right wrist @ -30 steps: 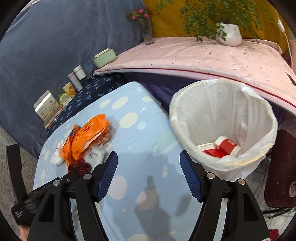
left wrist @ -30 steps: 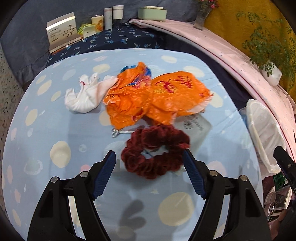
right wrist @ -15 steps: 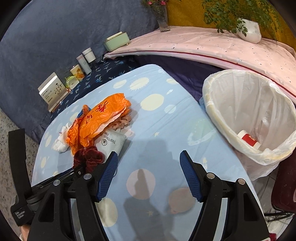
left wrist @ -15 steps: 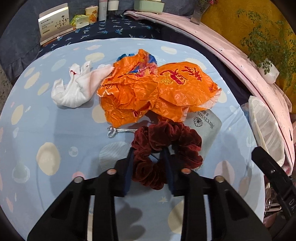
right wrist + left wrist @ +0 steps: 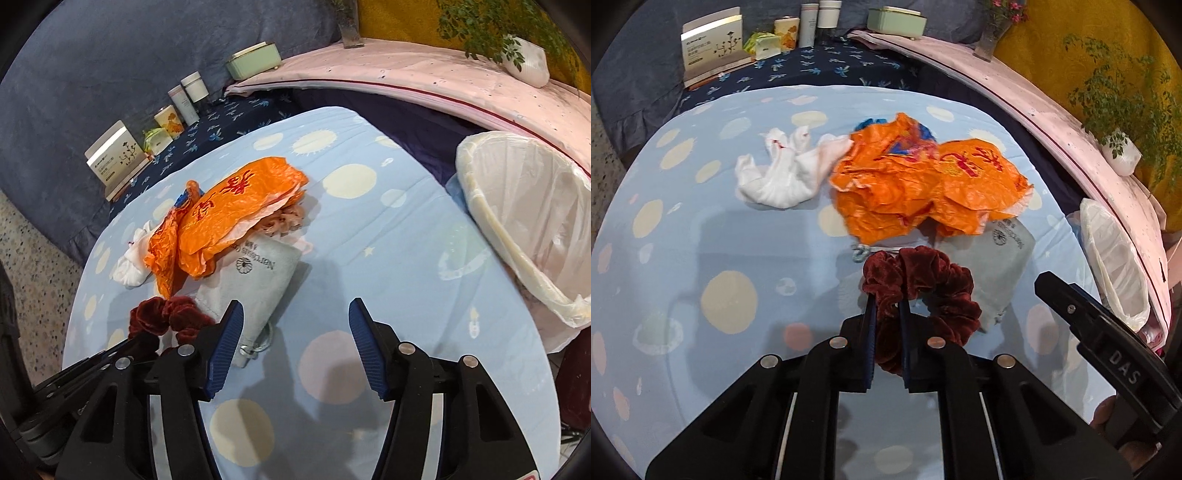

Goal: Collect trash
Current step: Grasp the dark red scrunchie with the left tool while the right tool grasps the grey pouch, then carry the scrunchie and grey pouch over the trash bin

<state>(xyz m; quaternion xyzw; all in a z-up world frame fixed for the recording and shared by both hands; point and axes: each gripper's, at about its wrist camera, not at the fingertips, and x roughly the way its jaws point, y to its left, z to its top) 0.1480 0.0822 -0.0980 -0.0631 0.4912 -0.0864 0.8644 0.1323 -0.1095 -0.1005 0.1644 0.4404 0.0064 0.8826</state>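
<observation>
My left gripper (image 5: pixel 886 314) is shut on a dark red velvet scrunchie (image 5: pixel 923 284), pinching its near-left loop just above the blue spotted cloth. Beyond it lie a crumpled orange plastic bag (image 5: pixel 923 181), a white sock (image 5: pixel 783 173) and a grey drawstring pouch (image 5: pixel 1004 266). My right gripper (image 5: pixel 295 325) is open and empty over the cloth, beside the pouch (image 5: pixel 255 280); the scrunchie (image 5: pixel 166 317) and orange bag (image 5: pixel 229 210) are to its left. A white-lined trash bin (image 5: pixel 517 206) stands at the right.
The table with the blue spotted cloth (image 5: pixel 369 258) drops off at the right toward the bin (image 5: pixel 1115 258). Boxes and jars (image 5: pixel 713 48) stand on a dark blue shelf behind. A pink-covered ledge (image 5: pixel 424 74) with a potted plant runs along the back right.
My left gripper closed from wide open onto the scrunchie and has lifted it slightly. My right gripper swung left from the bin toward the pile, still open.
</observation>
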